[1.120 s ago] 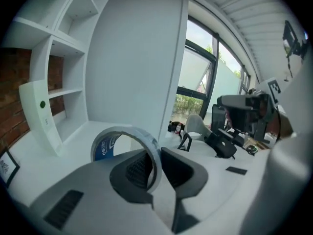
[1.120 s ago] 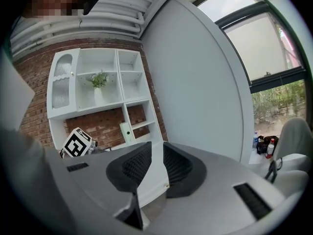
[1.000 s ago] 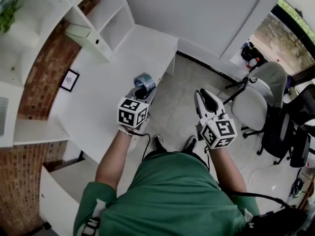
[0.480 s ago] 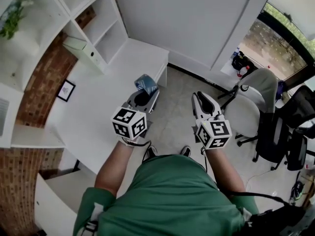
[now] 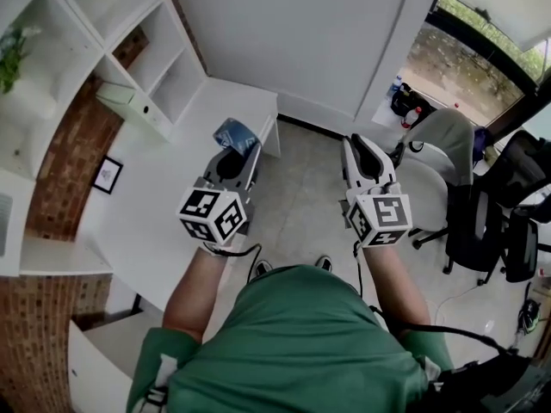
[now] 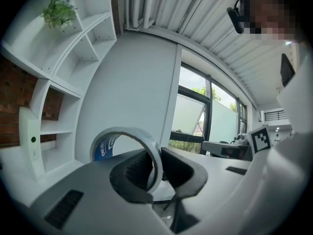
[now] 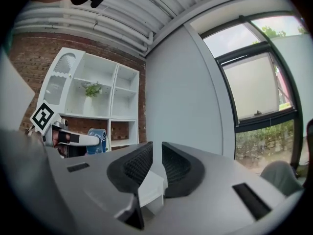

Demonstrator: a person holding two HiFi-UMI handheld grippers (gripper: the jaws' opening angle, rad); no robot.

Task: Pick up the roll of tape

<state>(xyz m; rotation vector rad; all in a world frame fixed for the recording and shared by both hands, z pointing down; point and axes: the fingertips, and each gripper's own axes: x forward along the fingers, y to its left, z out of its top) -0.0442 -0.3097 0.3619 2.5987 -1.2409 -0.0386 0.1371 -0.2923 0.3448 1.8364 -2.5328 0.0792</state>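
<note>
The roll of tape [image 5: 234, 133], clear with a blue inner label, hangs in the air above the white desk's [image 5: 164, 179] edge. My left gripper [image 5: 234, 151] is shut on the roll's wall. In the left gripper view the roll [image 6: 103, 146] stands upright, its wall pinched between the pads of my left gripper [image 6: 157, 164]. My right gripper [image 5: 362, 148] is over the floor, apart from the roll. Its jaws are closing, a narrow gap is left and nothing is between them [image 7: 157, 163]. The right gripper view shows the tape [image 7: 98, 141] at the far left.
White shelves [image 5: 129, 50] line the brick wall beyond the desk, and a small framed picture [image 5: 106, 175] hangs lower down. A white office chair [image 5: 435, 157] and dark chairs [image 5: 495, 222] stand at the right by the window. Bare floor [image 5: 297, 196] lies between the two grippers.
Both grippers have risen, and the left one has carried the tape up and away from the desk. The right gripper's jaws have narrowed a little.
</note>
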